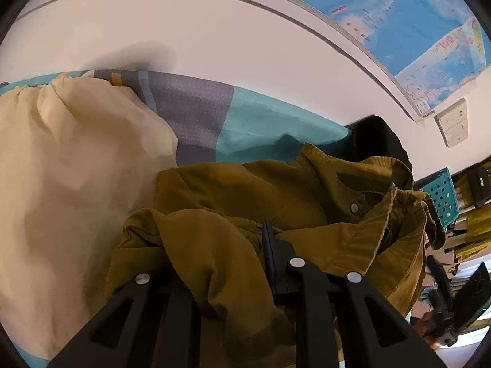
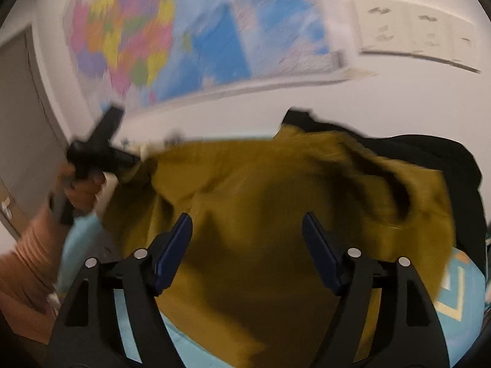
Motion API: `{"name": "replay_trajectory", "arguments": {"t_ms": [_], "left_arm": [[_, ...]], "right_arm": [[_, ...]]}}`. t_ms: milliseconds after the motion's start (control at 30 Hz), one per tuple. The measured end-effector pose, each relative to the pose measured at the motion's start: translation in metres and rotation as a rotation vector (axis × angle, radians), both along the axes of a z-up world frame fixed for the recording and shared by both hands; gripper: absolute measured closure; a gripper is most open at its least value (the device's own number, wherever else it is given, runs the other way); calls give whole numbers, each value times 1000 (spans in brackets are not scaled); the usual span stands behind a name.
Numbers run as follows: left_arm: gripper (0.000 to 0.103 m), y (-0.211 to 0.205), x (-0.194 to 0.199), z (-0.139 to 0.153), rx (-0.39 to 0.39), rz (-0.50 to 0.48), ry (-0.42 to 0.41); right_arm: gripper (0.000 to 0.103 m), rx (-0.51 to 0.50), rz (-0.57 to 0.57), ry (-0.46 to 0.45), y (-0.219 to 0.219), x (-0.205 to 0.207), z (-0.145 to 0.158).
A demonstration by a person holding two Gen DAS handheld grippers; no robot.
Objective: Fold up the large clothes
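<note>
A mustard-olive shirt (image 1: 251, 190) with snap buttons lies crumpled on the bed. My left gripper (image 1: 227, 245) is shut on a fold of it; cloth drapes over and hides the left finger, while the right finger (image 1: 271, 245) shows. In the blurred right wrist view, my right gripper (image 2: 248, 239) hangs open just above the shirt (image 2: 276, 199) with nothing between its pads. The left gripper (image 2: 122, 159) shows there at the shirt's left edge, held by a hand (image 2: 83, 190). The right gripper (image 1: 454, 291) also appears at the lower right of the left wrist view.
A cream garment (image 1: 67, 165) lies left of the shirt on a teal and grey bedsheet (image 1: 214, 116). A black garment (image 1: 377, 138) sits behind the shirt by the white wall. A wall map (image 1: 414, 24) hangs above. A teal perforated basket (image 1: 442, 196) stands at right.
</note>
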State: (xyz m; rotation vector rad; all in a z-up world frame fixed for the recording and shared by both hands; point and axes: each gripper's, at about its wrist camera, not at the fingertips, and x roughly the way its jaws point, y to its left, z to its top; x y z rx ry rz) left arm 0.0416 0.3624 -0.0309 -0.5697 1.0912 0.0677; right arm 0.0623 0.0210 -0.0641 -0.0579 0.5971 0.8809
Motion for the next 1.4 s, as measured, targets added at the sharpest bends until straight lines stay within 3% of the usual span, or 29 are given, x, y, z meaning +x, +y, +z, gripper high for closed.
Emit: {"name": "replay_trajectory", "arguments": {"t_ms": [33,100,167,200,233,367,567,700,800,900,933,967,1033,1167,1267,1333,1400], "left_arm": [[82,1,-1,1,-9,-2,-2],[72,3,-3,3,-44,-2,-16],[64,2,-11,10,-55,-4,-61],[60,0,-14,13,-52,-10,-77],[57,-3,-19,18,-47,-18,-104],[44,-11,-49,46,-52,-66,-248],[33,-10,-92,84,-17,-67,-458],[32,-32,-88,76,106,-139,-422],[32,-67,-64,51,294,-229,-319],[35,-80,-36,18,341,-266,-200],[36,-78,-31,9,343,-264,-169],[36,-75,-24,0,340,-255,-140],[42,-64,-18,-10,306,-228,-127],[38,-48,-44,5,254,-187,-222],[32,-37,-86,24,298,-143,-316],[31,-30,-108,28,309,-110,-334],[28,-19,-134,24,331,-63,-333]], "right_arm": [[31,-27,0,-11,8,1,-3],[56,-118,-23,-58,28,7,-14],[88,-166,-29,-40,39,17,-23],[100,-168,-31,-23,41,23,-29],[101,-170,-35,-15,42,27,-32],[101,-147,-48,-7,42,32,-33],[102,-78,-80,-61,38,36,-9],[102,-97,-81,-81,47,43,-6],[101,-155,-83,-30,57,56,-25],[102,-134,-77,-8,54,60,-32],[93,-120,-72,-12,51,57,-28],[75,-110,-73,-15,48,54,-26],[61,-73,-55,-36,35,42,-15],[55,3,-58,-53,-5,18,-1],[49,38,-98,-62,-43,5,-1],[46,84,-108,-26,-68,1,-7],[37,101,-172,-17,-95,-4,-18]]}}
